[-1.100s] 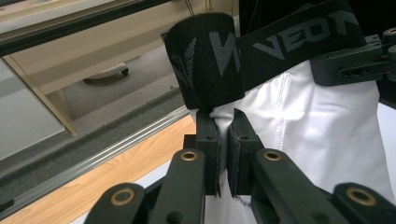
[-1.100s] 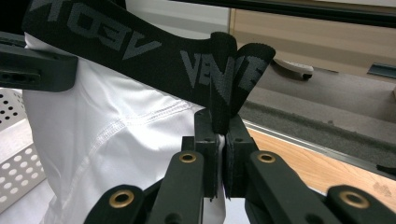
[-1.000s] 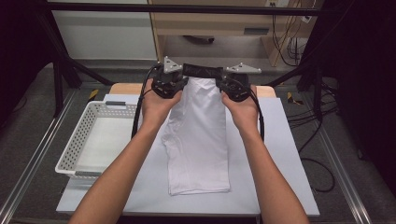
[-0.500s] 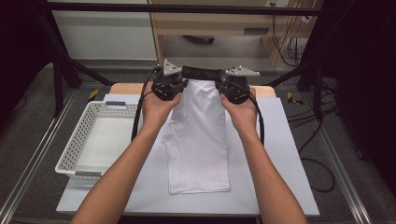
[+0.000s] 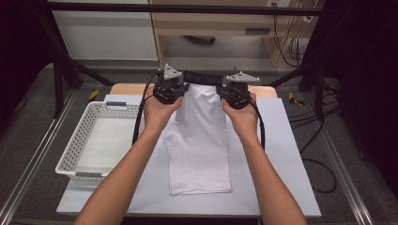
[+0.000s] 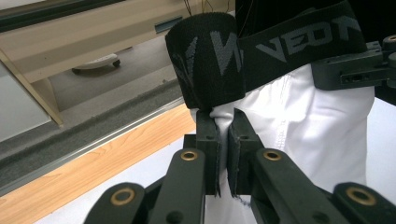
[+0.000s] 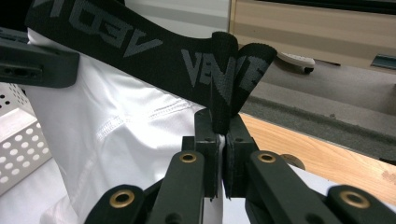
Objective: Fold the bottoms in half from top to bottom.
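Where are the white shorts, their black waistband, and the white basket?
white shorts (image 5: 199,154), high view, middle of the cloth lying on the table.
black waistband (image 5: 202,77), high view, stretch between the two claws.
white basket (image 5: 119,108), high view, far rim.

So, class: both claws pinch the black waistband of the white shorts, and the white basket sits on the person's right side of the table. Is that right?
Not quite. The basket sits on the person's left side, as the high view shows. The rest holds: the left claw and right claw each pinch the shorts at the black waistband.
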Demonstrator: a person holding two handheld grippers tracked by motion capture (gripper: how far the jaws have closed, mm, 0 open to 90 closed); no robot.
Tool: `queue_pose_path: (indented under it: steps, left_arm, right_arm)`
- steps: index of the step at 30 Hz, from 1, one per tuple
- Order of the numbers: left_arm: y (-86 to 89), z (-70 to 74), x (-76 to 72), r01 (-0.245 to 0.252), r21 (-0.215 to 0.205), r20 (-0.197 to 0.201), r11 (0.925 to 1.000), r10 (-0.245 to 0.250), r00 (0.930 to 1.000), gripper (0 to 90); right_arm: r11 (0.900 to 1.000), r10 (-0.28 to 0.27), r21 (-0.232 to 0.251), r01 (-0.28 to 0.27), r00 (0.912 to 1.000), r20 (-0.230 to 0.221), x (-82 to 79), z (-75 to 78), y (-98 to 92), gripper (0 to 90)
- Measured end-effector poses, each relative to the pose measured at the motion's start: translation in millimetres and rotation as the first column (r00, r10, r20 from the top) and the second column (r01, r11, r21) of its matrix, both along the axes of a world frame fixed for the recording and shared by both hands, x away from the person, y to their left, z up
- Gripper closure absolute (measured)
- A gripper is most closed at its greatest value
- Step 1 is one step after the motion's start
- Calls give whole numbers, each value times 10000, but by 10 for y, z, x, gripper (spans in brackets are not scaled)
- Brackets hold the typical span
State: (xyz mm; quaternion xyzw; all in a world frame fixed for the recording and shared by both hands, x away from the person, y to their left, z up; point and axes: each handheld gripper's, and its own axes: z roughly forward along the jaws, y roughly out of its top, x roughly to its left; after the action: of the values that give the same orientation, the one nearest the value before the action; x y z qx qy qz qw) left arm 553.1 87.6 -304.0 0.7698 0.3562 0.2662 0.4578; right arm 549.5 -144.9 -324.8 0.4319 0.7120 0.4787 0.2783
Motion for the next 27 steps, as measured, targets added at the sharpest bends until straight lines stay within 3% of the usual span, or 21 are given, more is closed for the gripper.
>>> queue_pose_path:
  steps: [27]
  left_arm:
    - [-12,-227,-52,173,-127,-197,9998,-175,9997,856]
  right_arm:
    - [9998,46,173,-43,9999,-157,-60,-237,-61,871]
